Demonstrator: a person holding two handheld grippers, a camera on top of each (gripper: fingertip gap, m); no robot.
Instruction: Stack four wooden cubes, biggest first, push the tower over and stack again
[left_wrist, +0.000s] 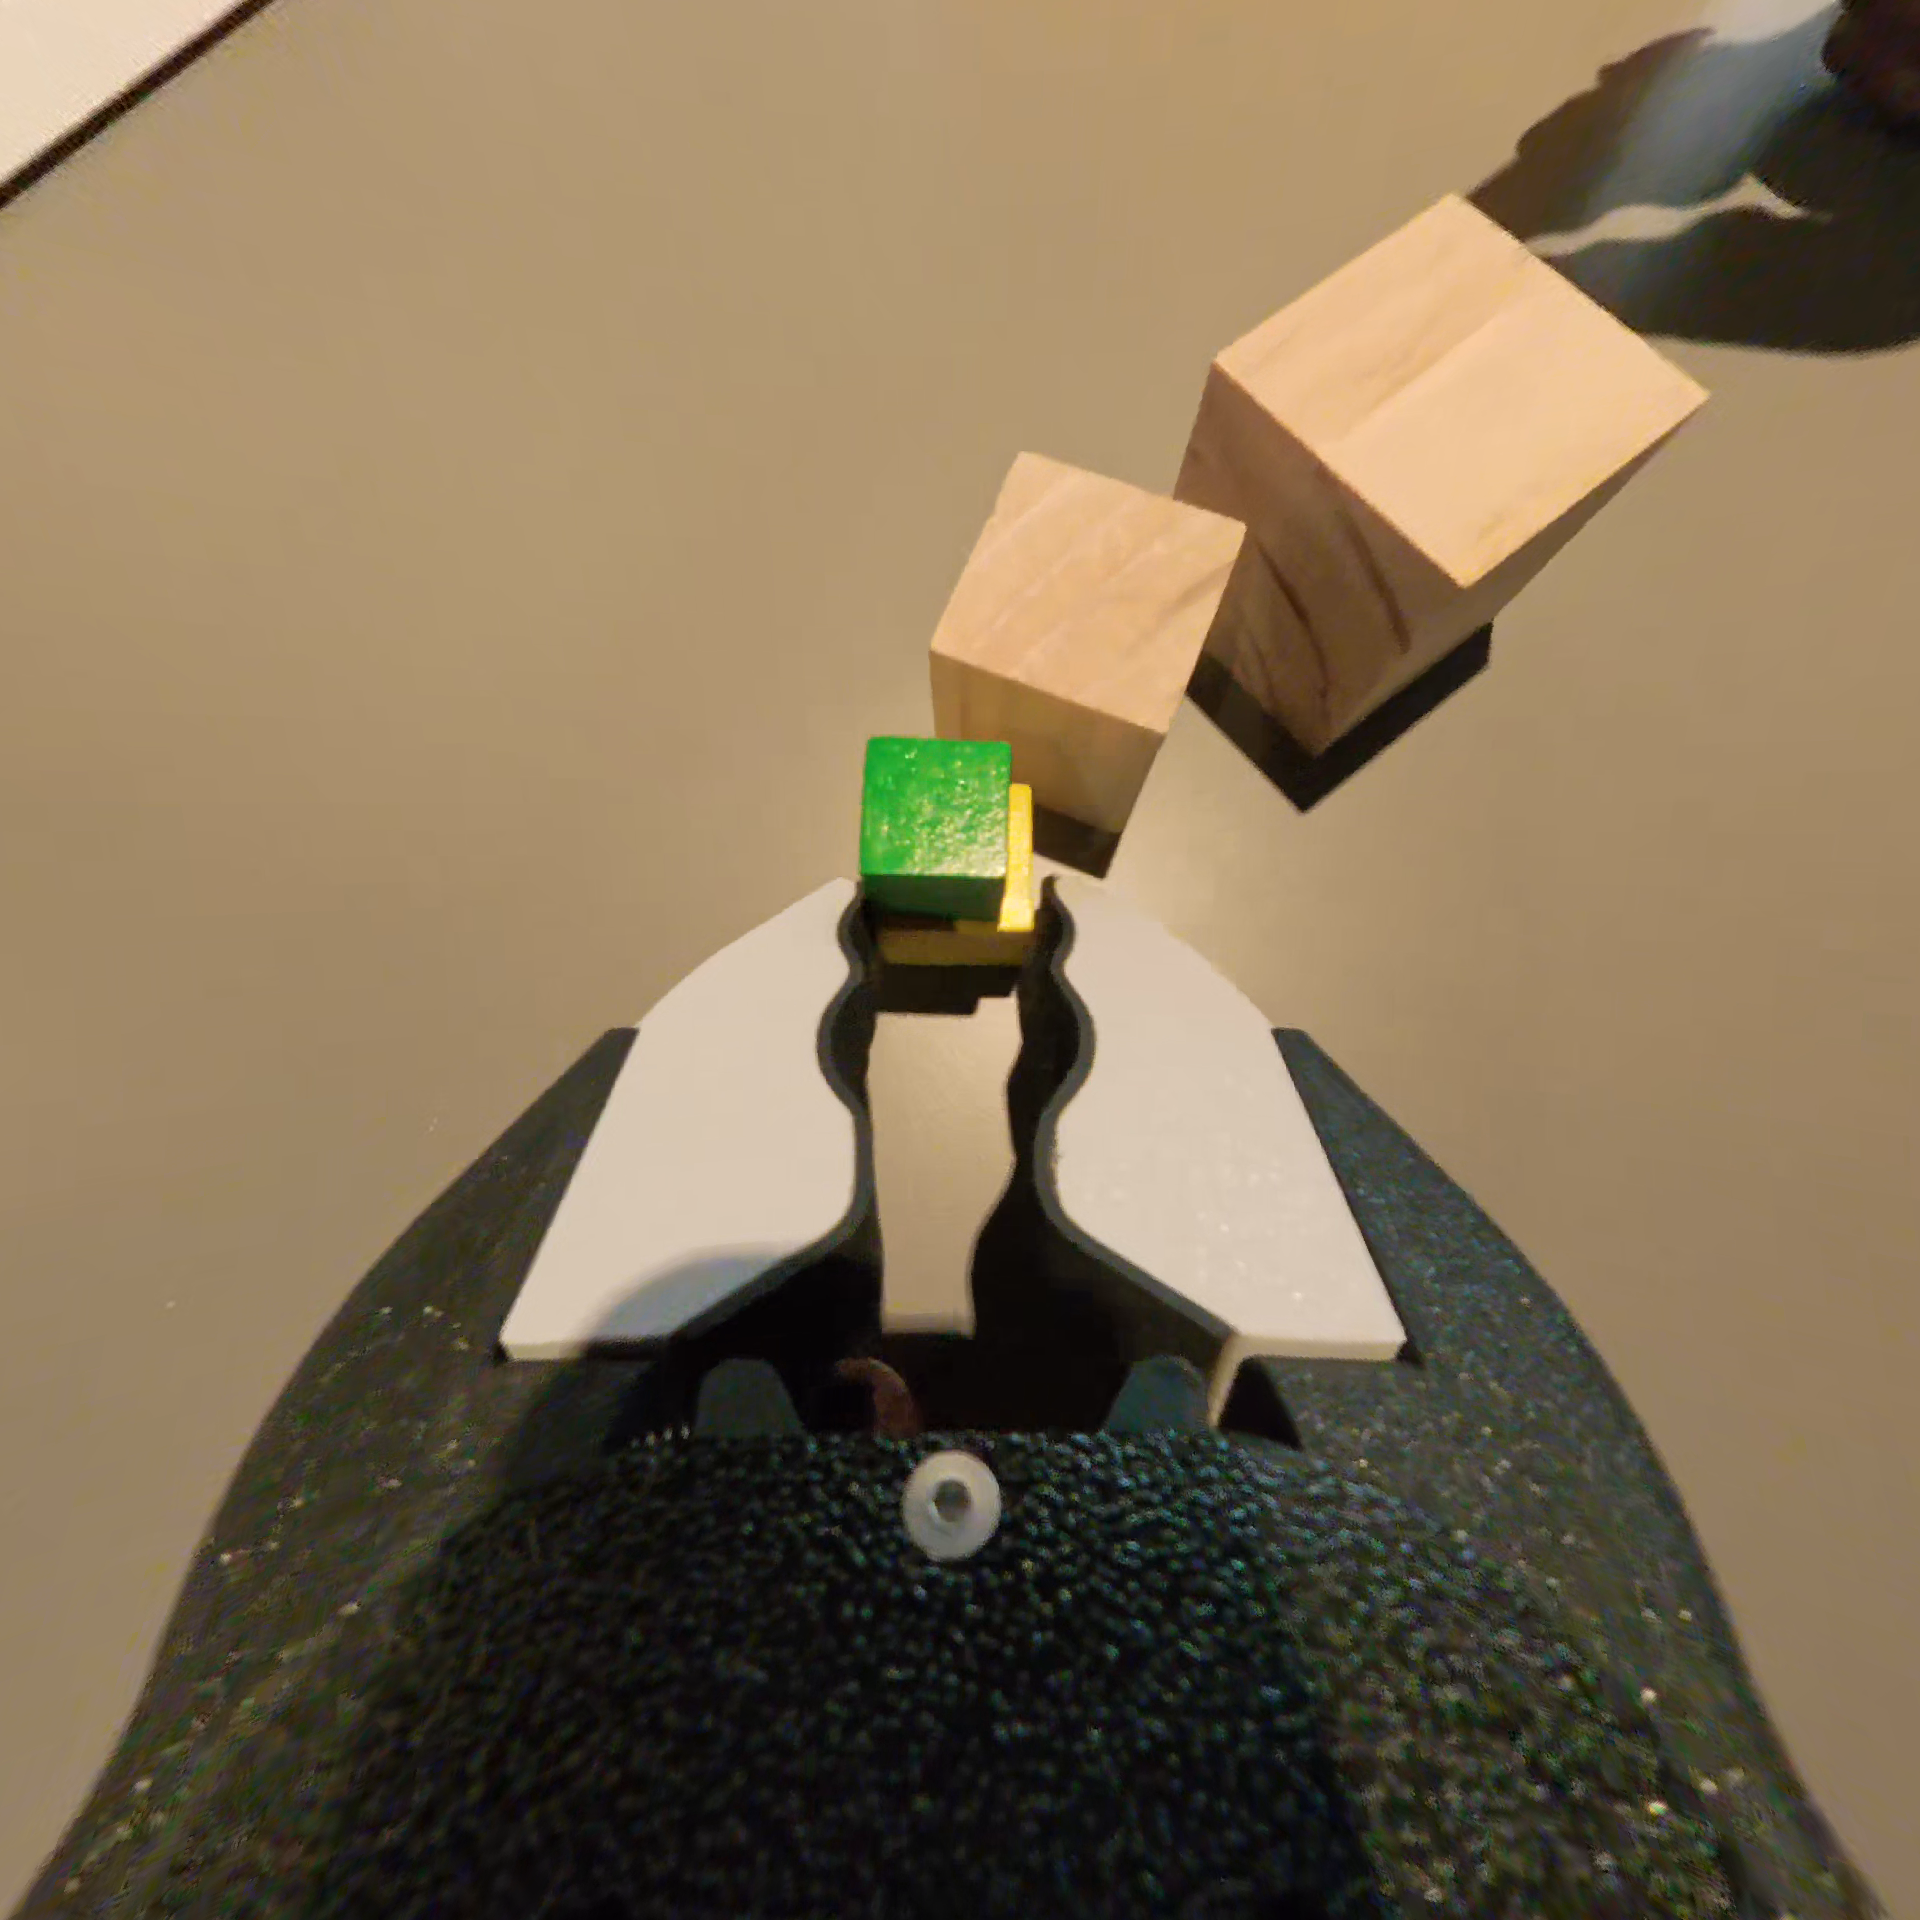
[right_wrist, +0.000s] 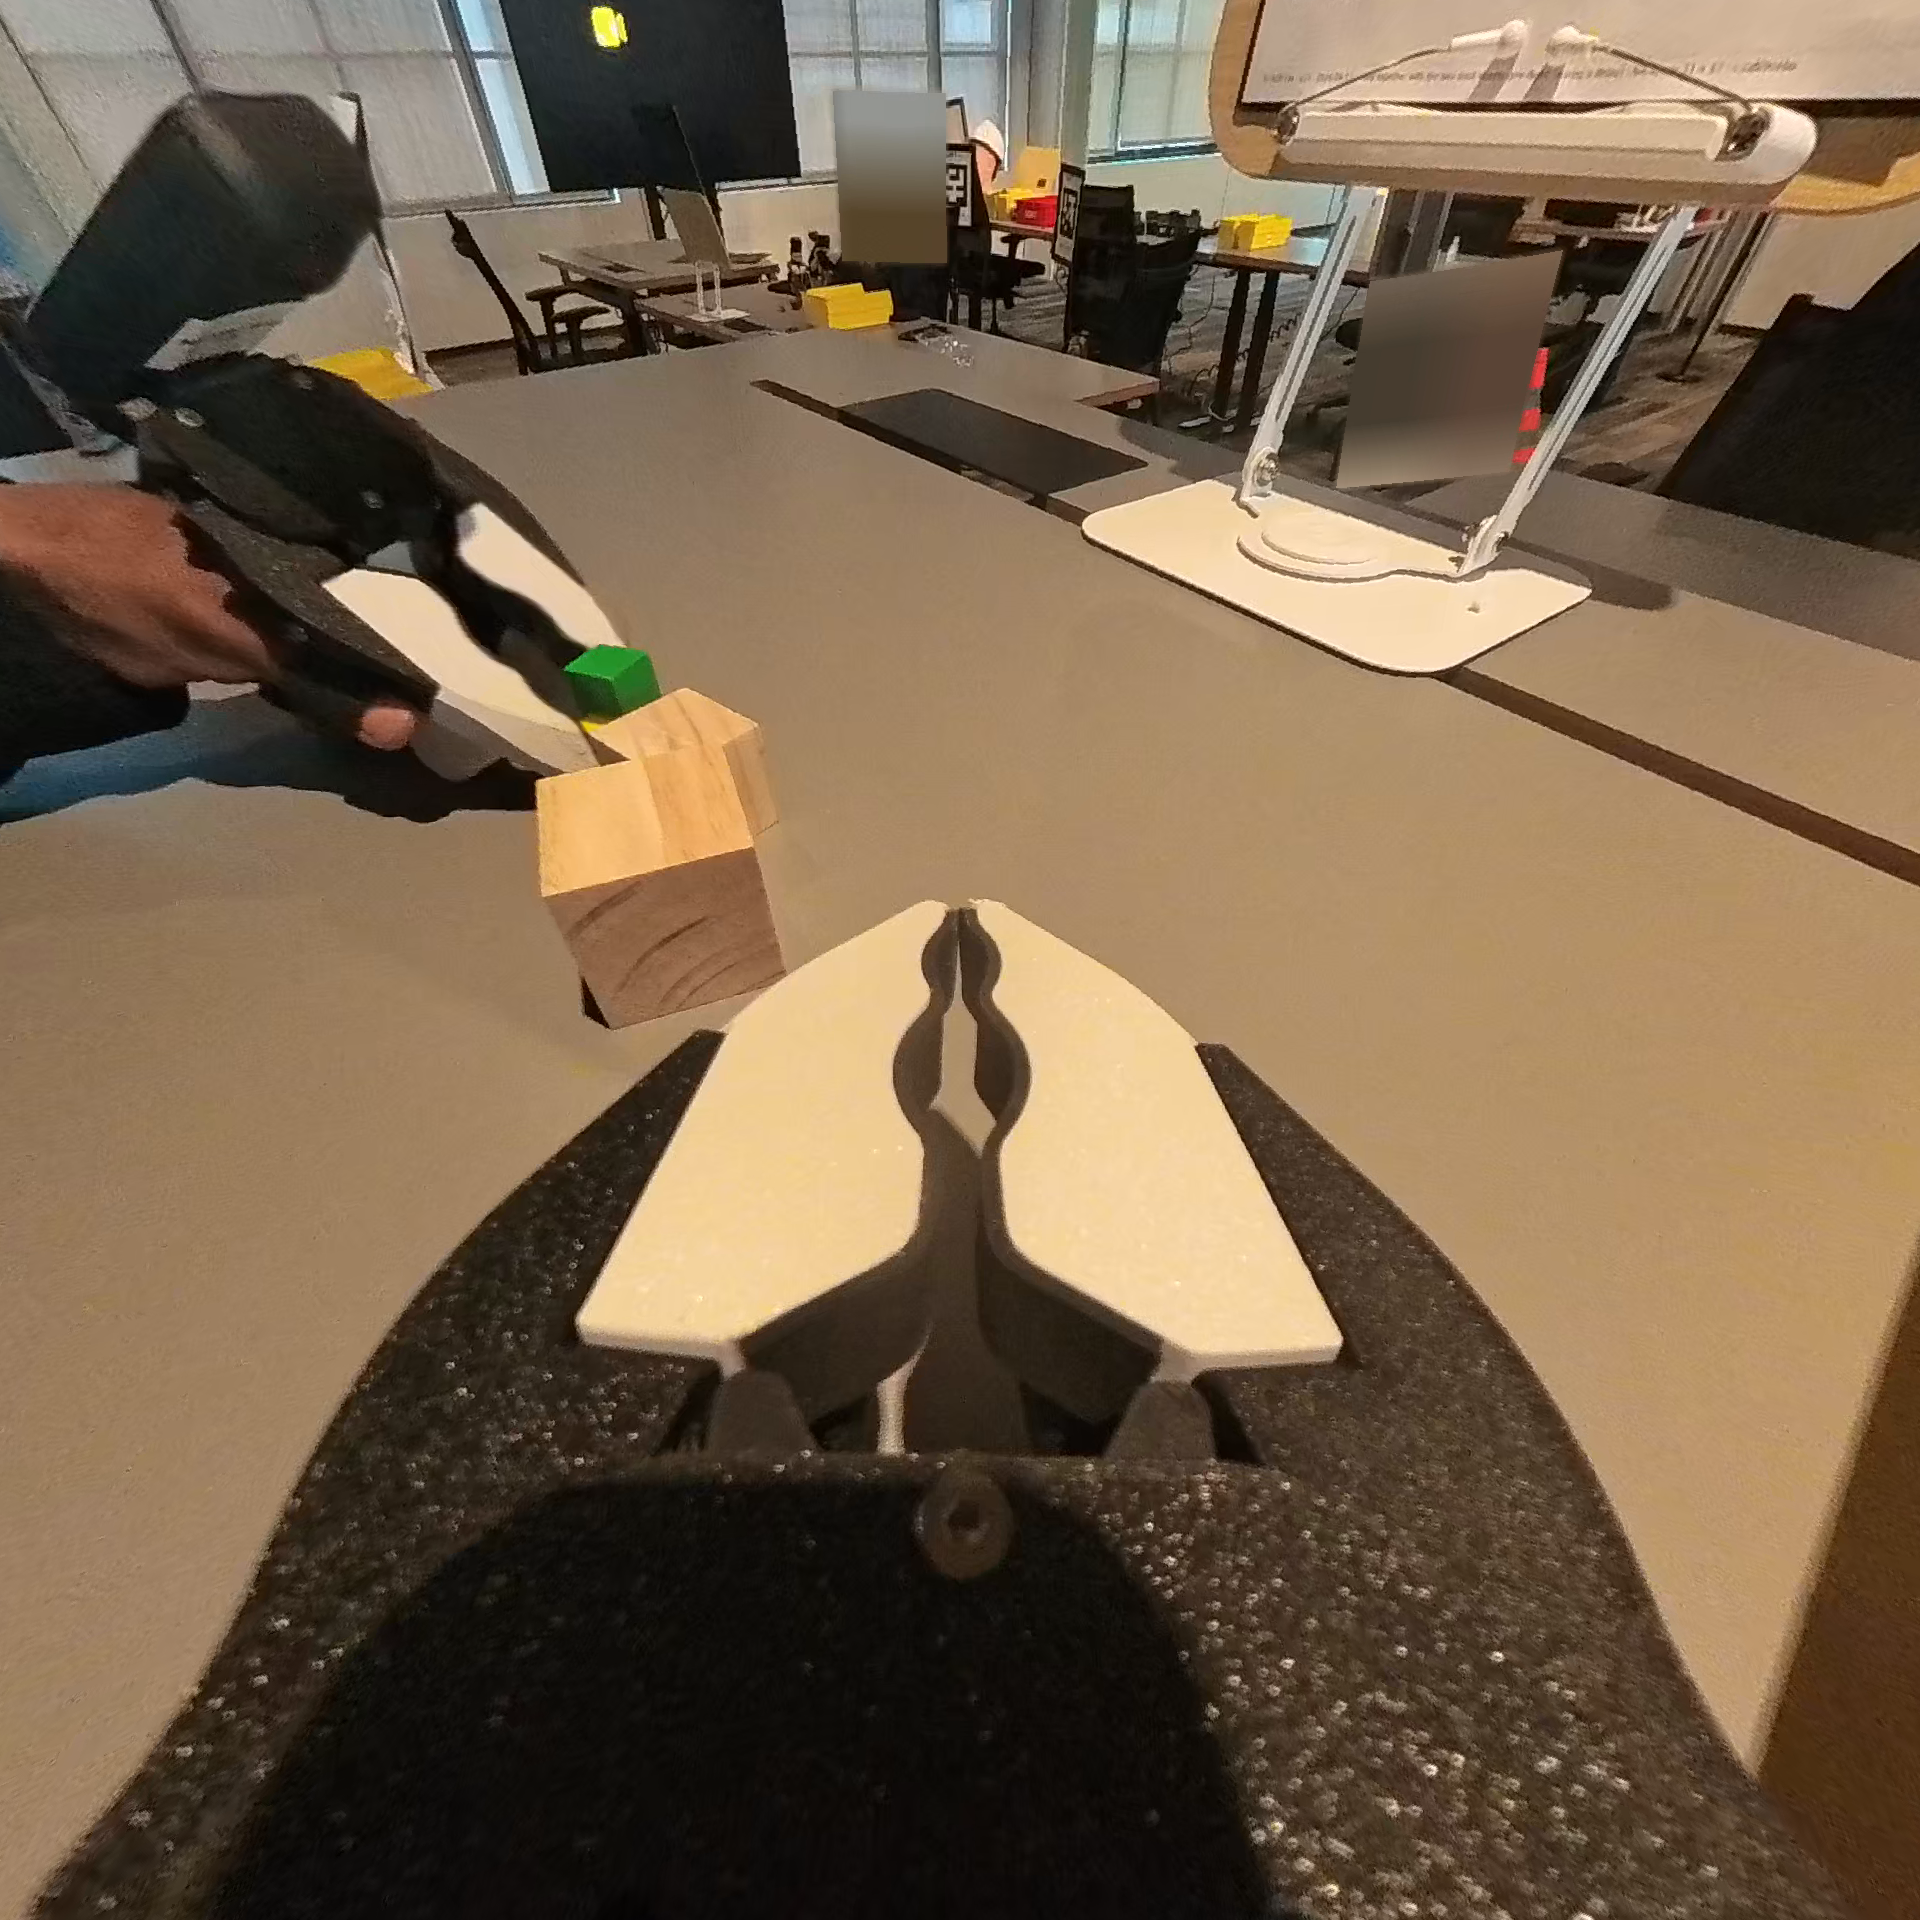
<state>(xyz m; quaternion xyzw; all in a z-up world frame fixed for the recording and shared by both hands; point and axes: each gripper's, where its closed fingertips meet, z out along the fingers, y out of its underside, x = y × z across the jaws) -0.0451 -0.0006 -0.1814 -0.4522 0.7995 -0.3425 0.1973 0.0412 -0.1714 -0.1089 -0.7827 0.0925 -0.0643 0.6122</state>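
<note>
A small green cube (left_wrist: 935, 816) sits on a yellow cube (left_wrist: 951, 940). My left gripper (left_wrist: 951, 909) has its fingertips closed against the yellow cube's two sides, low over the table. Just beyond stand a medium plain wooden cube (left_wrist: 1081, 623) and a large wooden cube (left_wrist: 1455, 468), side by side on the table. In the right wrist view the left gripper (right_wrist: 582, 712) and green cube (right_wrist: 613, 675) are behind the medium cube (right_wrist: 707, 743) and the large cube (right_wrist: 655, 883). My right gripper (right_wrist: 961, 914) is shut and empty, to the right of the large cube.
The grey table (right_wrist: 1143, 790) has a dark seam on the right. A white lamp stand (right_wrist: 1340, 592) and a black mat (right_wrist: 987, 436) are at the far side. The table edge (left_wrist: 104, 114) shows at top left. Desks and chairs stand behind. Tip to tip, the grippers are about 20 cm apart. It is some 9 cm from my left tips to the large wooden cube (left_wrist: 1455, 468). It is also in sight in the right wrist view (right_wrist: 589, 802).
</note>
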